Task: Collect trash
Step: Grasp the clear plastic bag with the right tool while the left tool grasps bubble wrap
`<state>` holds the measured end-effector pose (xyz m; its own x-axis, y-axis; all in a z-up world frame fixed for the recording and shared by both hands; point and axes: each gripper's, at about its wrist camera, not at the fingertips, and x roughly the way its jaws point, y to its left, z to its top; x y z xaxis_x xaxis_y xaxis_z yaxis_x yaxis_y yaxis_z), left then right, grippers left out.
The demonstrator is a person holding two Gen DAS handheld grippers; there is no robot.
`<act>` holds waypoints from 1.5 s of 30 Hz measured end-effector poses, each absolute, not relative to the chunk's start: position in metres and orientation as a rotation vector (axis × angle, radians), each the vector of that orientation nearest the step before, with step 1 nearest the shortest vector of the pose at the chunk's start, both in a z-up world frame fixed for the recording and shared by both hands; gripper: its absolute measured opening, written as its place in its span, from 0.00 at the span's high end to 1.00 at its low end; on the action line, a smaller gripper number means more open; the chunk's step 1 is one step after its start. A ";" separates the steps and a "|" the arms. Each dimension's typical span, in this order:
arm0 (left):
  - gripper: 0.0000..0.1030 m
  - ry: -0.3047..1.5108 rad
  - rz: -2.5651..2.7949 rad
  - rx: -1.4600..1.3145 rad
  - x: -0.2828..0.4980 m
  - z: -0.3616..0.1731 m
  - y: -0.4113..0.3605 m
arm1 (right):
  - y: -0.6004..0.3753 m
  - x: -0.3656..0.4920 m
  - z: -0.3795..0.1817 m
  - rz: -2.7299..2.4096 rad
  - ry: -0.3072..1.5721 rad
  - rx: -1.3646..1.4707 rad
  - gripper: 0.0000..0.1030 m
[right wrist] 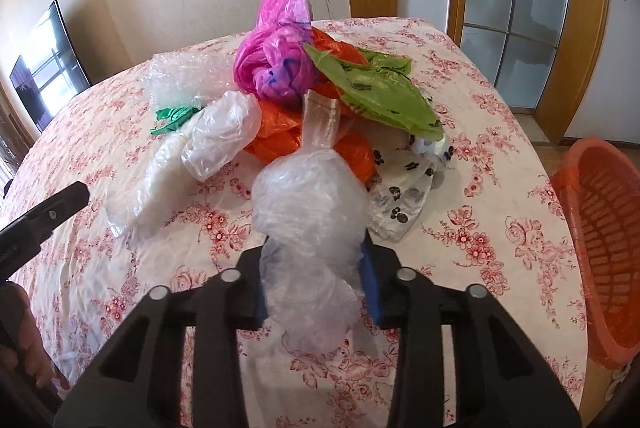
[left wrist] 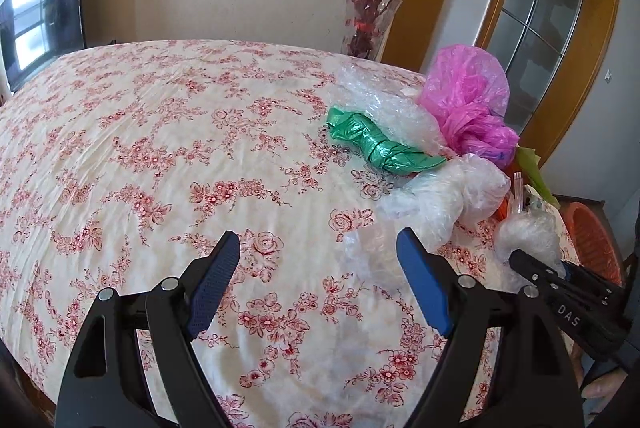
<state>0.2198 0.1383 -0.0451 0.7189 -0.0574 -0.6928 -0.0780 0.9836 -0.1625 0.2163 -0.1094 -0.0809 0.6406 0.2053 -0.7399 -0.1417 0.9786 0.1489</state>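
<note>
Gripping a crumpled clear plastic bag [right wrist: 312, 204], right tongs [right wrist: 316, 268] clenched on its lower part, blue pads pressed against both sides, bag bulging up above them. Seen from the left wrist view, same bag [left wrist: 528, 232] held just beside the counter's right edge. Left tongs [left wrist: 318, 274] released, blue fingers [left wrist: 214, 286] spread wide over the flowered tablecloth [left wrist: 160, 148], nothing between them.

Heaped on the counter [right wrist: 500, 156] beyond the held bag: pink bag [right wrist: 276, 56] at the back, standing tallest; orange bag [right wrist: 280, 136] beneath and in front of it; light green bag [right wrist: 380, 92] draped to the right, touching the orange one; white bag with black paw prints [right wrist: 404, 192] lying at the right front of the heap; another clear bag [right wrist: 220, 136] at the left front; sheet of bubble wrap [right wrist: 180, 76] at the left rear; dark green twisted bag [left wrist: 380, 144] lying just beside the bubble wrap.

Orange slatted basket [right wrist: 604, 240] set off the counter's right edge, tilted toward the camera. Glass vase with red branches [left wrist: 366, 20] beyond the far edge. Dark screen [left wrist: 44, 8] on the left wall. Part of a hand [right wrist: 24, 332] visible at the lower left.
</note>
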 end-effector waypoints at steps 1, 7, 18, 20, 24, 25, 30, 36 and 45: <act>0.23 0.771 0.010 -0.185 0.220 -0.045 0.137 | -0.111 0.214 -0.080 0.198 0.849 0.081 0.69; 0.23 0.778 -0.016 -0.182 0.222 -0.045 0.124 | -0.124 0.201 -0.072 0.200 0.827 0.087 0.72; 0.23 0.794 -0.081 -0.147 0.237 -0.042 0.087 | -0.168 0.172 -0.059 0.151 0.783 0.094 0.74; 0.23 0.799 -0.085 -0.129 0.243 -0.043 0.079 | -0.180 0.170 -0.058 0.129 0.779 0.111 0.74; 0.23 0.819 -0.076 -0.098 0.257 -0.049 0.066 | -0.200 0.168 -0.058 0.094 0.779 0.141 0.74; 0.23 0.825 -0.070 -0.088 0.262 -0.052 0.064 | -0.204 0.168 -0.058 0.087 0.780 0.148 0.74; 0.27 0.855 -0.061 -0.079 0.275 -0.060 0.059 | -0.212 0.167 -0.059 0.077 0.782 0.169 0.74; 0.56 0.882 -0.086 -0.116 0.277 -0.068 0.061 | -0.215 0.163 -0.062 0.069 0.787 0.174 0.74; 0.69 0.839 -0.132 -0.150 0.256 -0.054 0.063 | -0.218 0.153 -0.055 0.064 0.766 0.174 0.74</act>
